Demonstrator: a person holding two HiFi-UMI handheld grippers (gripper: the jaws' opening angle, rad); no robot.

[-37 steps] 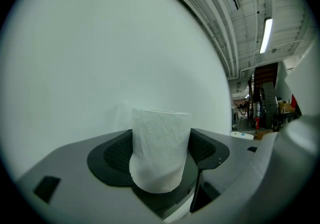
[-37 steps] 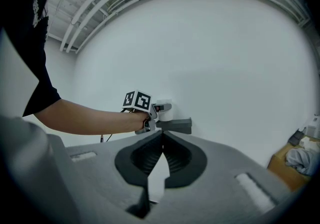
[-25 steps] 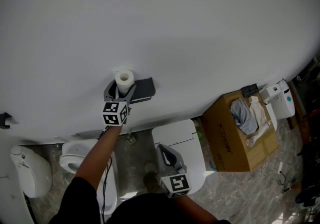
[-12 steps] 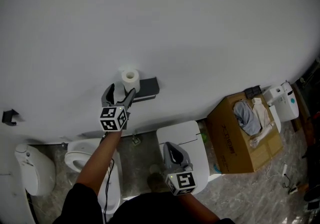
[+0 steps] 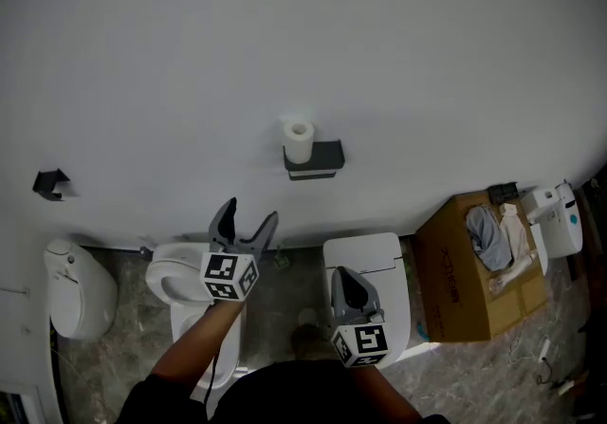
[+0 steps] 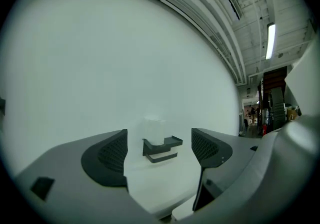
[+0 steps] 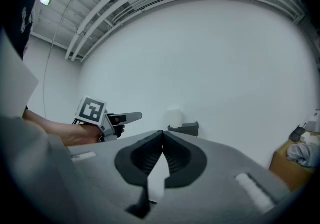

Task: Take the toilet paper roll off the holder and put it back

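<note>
— Where do we find the toilet paper roll (image 5: 298,139)?

— It stands upright on the left end of the dark holder (image 5: 322,158), which is fixed to the white wall (image 5: 285,33).

— And our left gripper (image 5: 249,213)?

— Well apart from the holder, below it and to its left, by a white toilet (image 5: 166,280). Its jaws have just been opening and now stand wide apart. Through the gap we see only the holder and roll far off, so they grip nothing.

— Our right gripper (image 5: 340,275)?

— Also well below the holder, a little to its right. Its jaws are closed tip to tip, empty.
</note>
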